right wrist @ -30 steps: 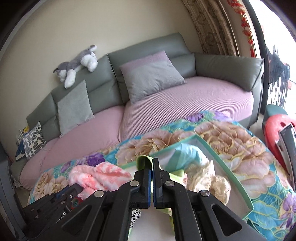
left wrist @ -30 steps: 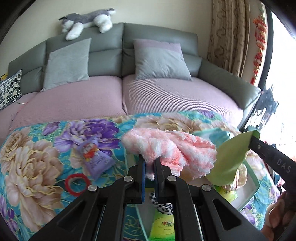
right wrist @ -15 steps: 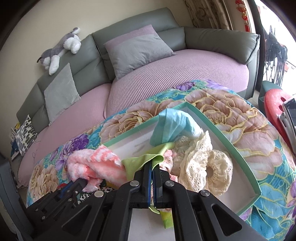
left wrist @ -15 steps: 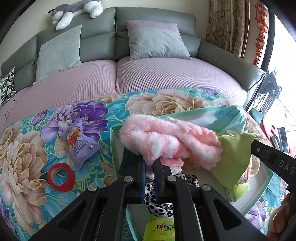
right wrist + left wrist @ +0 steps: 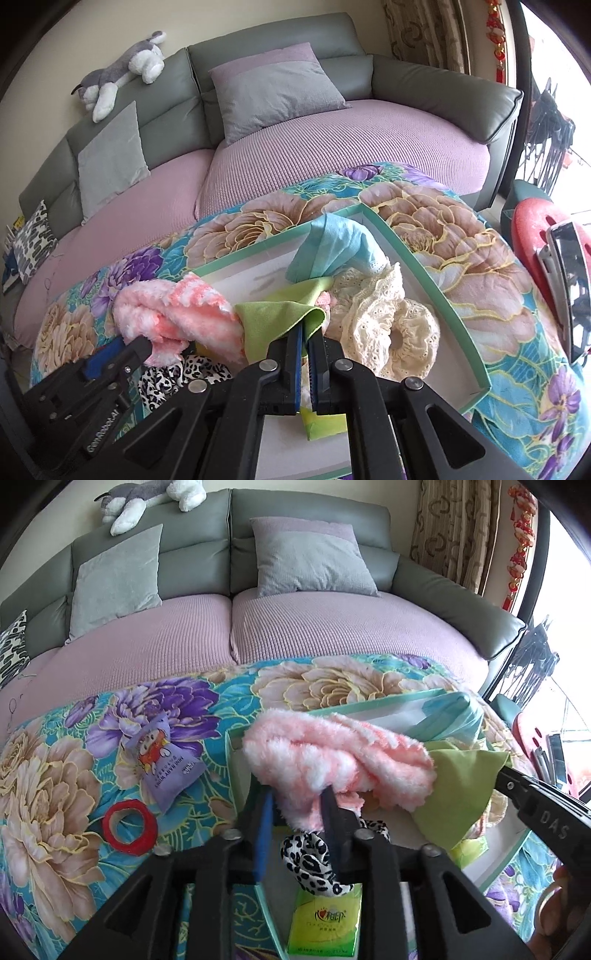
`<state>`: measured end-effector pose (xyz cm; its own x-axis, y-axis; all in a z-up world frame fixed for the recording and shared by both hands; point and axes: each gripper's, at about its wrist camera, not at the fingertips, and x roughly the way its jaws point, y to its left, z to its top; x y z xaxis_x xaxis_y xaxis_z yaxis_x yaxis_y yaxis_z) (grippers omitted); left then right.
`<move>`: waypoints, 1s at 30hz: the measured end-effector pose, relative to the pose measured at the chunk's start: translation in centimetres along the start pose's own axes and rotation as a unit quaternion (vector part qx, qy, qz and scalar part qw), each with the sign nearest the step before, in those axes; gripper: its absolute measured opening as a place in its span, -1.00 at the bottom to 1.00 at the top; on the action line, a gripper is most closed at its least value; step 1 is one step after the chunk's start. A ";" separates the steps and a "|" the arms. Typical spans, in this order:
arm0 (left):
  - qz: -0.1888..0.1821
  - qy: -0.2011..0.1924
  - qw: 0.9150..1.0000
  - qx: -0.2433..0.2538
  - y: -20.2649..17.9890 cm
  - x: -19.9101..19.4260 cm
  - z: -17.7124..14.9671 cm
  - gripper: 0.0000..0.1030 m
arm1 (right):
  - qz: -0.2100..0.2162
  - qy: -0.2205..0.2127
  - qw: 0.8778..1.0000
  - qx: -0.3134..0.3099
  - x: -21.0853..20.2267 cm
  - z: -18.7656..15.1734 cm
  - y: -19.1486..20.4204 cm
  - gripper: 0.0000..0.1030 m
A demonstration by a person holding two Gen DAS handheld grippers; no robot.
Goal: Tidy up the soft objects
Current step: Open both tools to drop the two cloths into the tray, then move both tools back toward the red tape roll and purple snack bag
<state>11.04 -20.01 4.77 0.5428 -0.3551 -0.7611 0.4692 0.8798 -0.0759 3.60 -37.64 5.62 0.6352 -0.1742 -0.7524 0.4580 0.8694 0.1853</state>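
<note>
A fluffy pink-and-white cloth [image 5: 332, 753] lies over the left end of a teal-rimmed white box [image 5: 424, 273]. My left gripper [image 5: 296, 794] has its jaws opening, and a tail of the pink cloth hangs loose between them; the blue pad on the left stands clear of it. My right gripper [image 5: 304, 332] is shut on an edge of a light green cloth [image 5: 273, 317], low over the box beside the pink cloth [image 5: 177, 314]. Inside the box lie a blue cloth [image 5: 332, 247], a cream lace piece [image 5: 376, 317] and a leopard-print item [image 5: 314, 856].
A purple wipes pack [image 5: 166, 760] and a red tape ring [image 5: 129, 827] lie on the flowered blanket left of the box. A green tissue pack [image 5: 325, 923] sits at the box's near end. Behind is a pink-and-grey sofa [image 5: 295, 635] with cushions and a plush dog [image 5: 122, 74].
The left jaws have parted from the pink cloth, which now rests on the box's left end. Both grippers have dipped towards the box, the right one still gripping the green cloth.
</note>
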 end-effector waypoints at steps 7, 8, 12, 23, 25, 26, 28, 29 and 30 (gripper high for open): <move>0.010 -0.015 1.000 -0.008 0.8 -1.9 0.5 -0.32 | -0.017 0.000 1.000 -0.017 -1.2 0.1 0.3 -0.90; 0.013 -0.018 1.000 -0.011 1.0 -2.2 0.6 -0.29 | -0.021 -0.001 1.000 -0.019 -1.4 0.2 0.4 -0.90; 0.035 -0.027 0.999 -0.027 2.3 -3.0 0.7 -0.14 | -0.042 -0.006 0.999 -0.030 -2.1 0.3 0.4 -0.82; 0.083 -0.012 0.994 -0.069 5.6 -2.1 0.2 0.00 | -0.047 0.006 0.997 -0.056 -1.7 0.0 1.4 0.02; 0.088 -0.010 0.993 -0.075 6.0 -2.1 0.1 0.13 | -0.042 0.006 0.997 -0.061 -1.6 0.0 1.7 0.32; 0.089 -0.010 0.993 -0.076 6.0 -2.1 0.1 0.13 | -0.041 0.006 0.997 -0.065 -1.6 -0.1 1.9 0.32; 0.093 -0.009 0.992 -0.081 6.3 -1.9 0.0 0.16 | -0.044 0.005 0.997 -0.070 -1.4 -0.1 2.2 0.36; 0.094 -0.008 0.992 -0.082 6.3 -1.9 0.0 0.23 | -0.044 0.006 0.996 -0.071 -1.4 -0.2 2.2 0.39; 0.097 -0.007 0.992 -0.085 6.5 -1.8 0.0 0.34 | -0.044 0.006 0.996 -0.071 -1.4 -0.2 2.2 0.46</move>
<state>13.08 -13.63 5.62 0.6220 -0.1764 -0.7629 0.2310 0.9723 -0.0365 3.63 -35.36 6.93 0.5887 -0.2479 -0.7694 0.4186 0.9078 0.0278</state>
